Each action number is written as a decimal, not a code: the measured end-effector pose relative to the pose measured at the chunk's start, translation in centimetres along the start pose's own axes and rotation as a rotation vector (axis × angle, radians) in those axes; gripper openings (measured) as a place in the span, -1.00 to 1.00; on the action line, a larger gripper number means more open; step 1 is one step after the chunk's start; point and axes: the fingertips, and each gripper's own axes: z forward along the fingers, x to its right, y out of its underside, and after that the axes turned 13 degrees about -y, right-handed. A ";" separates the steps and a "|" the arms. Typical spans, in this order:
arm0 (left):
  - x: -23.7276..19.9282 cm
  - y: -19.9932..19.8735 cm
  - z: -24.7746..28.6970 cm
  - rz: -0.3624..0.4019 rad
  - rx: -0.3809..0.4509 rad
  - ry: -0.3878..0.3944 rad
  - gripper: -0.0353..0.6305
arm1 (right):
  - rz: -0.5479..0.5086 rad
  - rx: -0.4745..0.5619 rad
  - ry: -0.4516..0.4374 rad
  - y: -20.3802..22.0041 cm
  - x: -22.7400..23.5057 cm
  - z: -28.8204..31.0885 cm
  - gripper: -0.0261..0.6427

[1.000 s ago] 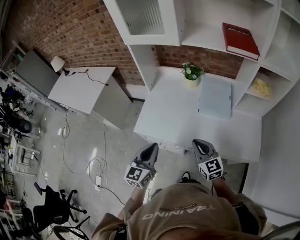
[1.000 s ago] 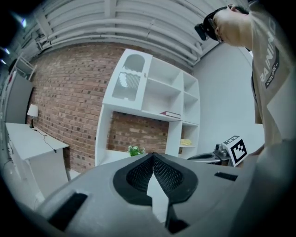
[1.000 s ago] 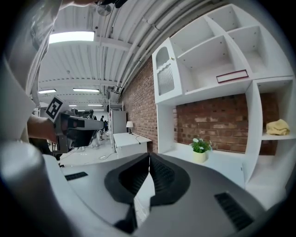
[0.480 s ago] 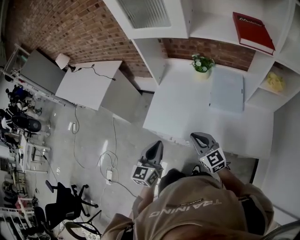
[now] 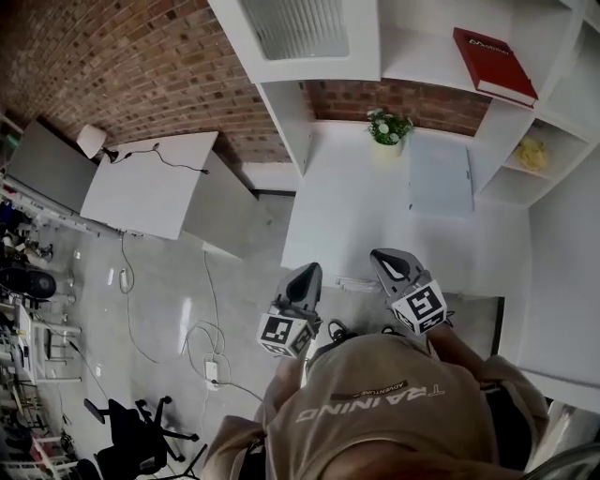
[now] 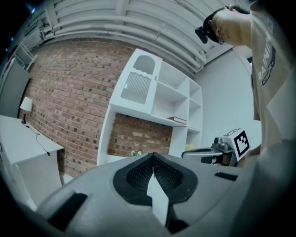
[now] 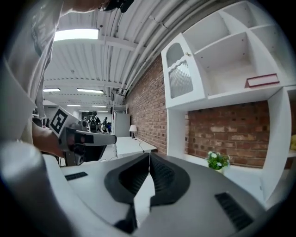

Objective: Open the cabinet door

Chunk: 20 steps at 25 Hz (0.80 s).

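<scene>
The white cabinet door (image 5: pixel 295 28) with a ribbed pane hangs shut at the top left of the white shelf unit, far above both grippers. It also shows in the left gripper view as the cabinet door (image 6: pixel 138 85) and in the right gripper view as the cabinet door (image 7: pixel 179 76). My left gripper (image 5: pixel 306 277) and right gripper (image 5: pixel 386 262) are held side by side at the near edge of the white desk (image 5: pixel 347 225). Both have their jaws closed together with nothing between them, as the left gripper (image 6: pixel 153 158) and the right gripper (image 7: pixel 149 157) show in their own views.
On the desk stand a small potted plant (image 5: pixel 387 127) and a flat grey laptop (image 5: pixel 441 178). A red book (image 5: pixel 495 53) lies on a shelf, something yellow (image 5: pixel 532 153) in a lower cubby. A white side table (image 5: pixel 141 183), floor cables (image 5: pixel 211 347) and an office chair (image 5: pixel 131 441) are at left.
The head view has shifted, so the desk and shelves sit slightly differently in frame. Both grippers stay shut, close together near the desk's front edge, a little higher in the picture.
</scene>
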 end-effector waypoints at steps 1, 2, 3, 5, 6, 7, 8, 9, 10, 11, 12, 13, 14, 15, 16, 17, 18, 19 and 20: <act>-0.5 -0.1 0.3 0.009 0.002 0.012 -0.87 | -0.014 -0.006 0.010 -0.3 -0.2 0.5 -0.88; -1.0 -0.2 0.5 0.009 0.002 0.028 -0.87 | -0.025 -0.015 0.022 -0.5 -0.3 0.9 -0.88; -1.5 -0.3 0.8 -0.001 0.002 0.048 -0.87 | -0.032 -0.022 0.037 -0.7 -0.4 1.4 -0.88; -2.6 -0.2 1.4 -0.021 -0.005 0.090 -0.87 | -0.034 -0.026 0.078 -1.1 -0.4 2.4 -0.88; -3.1 0.1 1.7 -0.025 -0.015 0.109 -0.87 | -0.025 -0.024 0.102 -1.2 -0.5 2.8 -0.88; -3.6 0.3 1.8 -0.028 -0.024 0.128 -0.87 | -0.012 -0.021 0.126 -1.2 -0.7 3.0 -0.88; -3.9 0.5 1.9 -0.032 -0.030 0.146 -0.87 | 0.004 -0.021 0.149 -1.1 -0.9 3.0 -0.88; -4.1 0.6 2.2 -0.035 -0.033 0.162 -0.87 | 0.017 -0.027 0.168 -0.9 -1.0 2.9 -0.88; -4.3 0.8 2.7 -0.037 -0.034 0.175 -0.87 | 0.023 -0.038 0.180 -0.6 -1.0 2.9 -0.88; -4.4 0.9 3.2 -0.040 -0.032 0.185 -0.87 | 0.021 -0.053 0.183 -0.4 -0.9 3.0 -0.88; -4.5 0.9 3.6 -0.044 -0.029 0.192 -0.87 | 0.009 -0.067 0.179 -0.3 -0.9 3.2 -0.88; -4.6 0.8 3.9 -0.052 -0.027 0.196 -0.87 | -0.010 -0.082 0.172 -0.3 -0.9 3.5 -0.88; -4.9 0.9 3.9 -0.069 -0.030 0.198 -0.87 | -0.031 -0.095 0.166 -0.5 -1.0 3.9 -0.88; -5.2 0.9 3.9 -0.096 -0.041 0.198 -0.87 | -0.047 -0.104 0.163 -0.7 -1.0 4.3 -0.88; -5.5 1.1 3.9 -0.130 -0.054 0.198 -0.87 | -0.054 -0.106 0.163 -0.9 -0.9 4.9 -0.88; -5.9 1.2 4.0 -0.160 -0.065 0.196 -0.87 | -0.049 -0.099 0.162 -1.1 -0.7 5.4 -0.88; -6.1 1.4 4.4 -0.179 -0.072 0.194 -0.87 | -0.036 -0.087 0.160 -1.5 -0.4 5.9 -0.88; -6.2 1.6 4.9 -0.185 -0.077 0.194 -0.87 | -0.023 -0.072 0.156 -2.0 0.0 6.5 -0.88; -6.2 1.6 5.5 -0.183 -0.080 0.195 -0.87 | -0.016 -0.057 0.149 -2.6 0.4 7.1 -0.88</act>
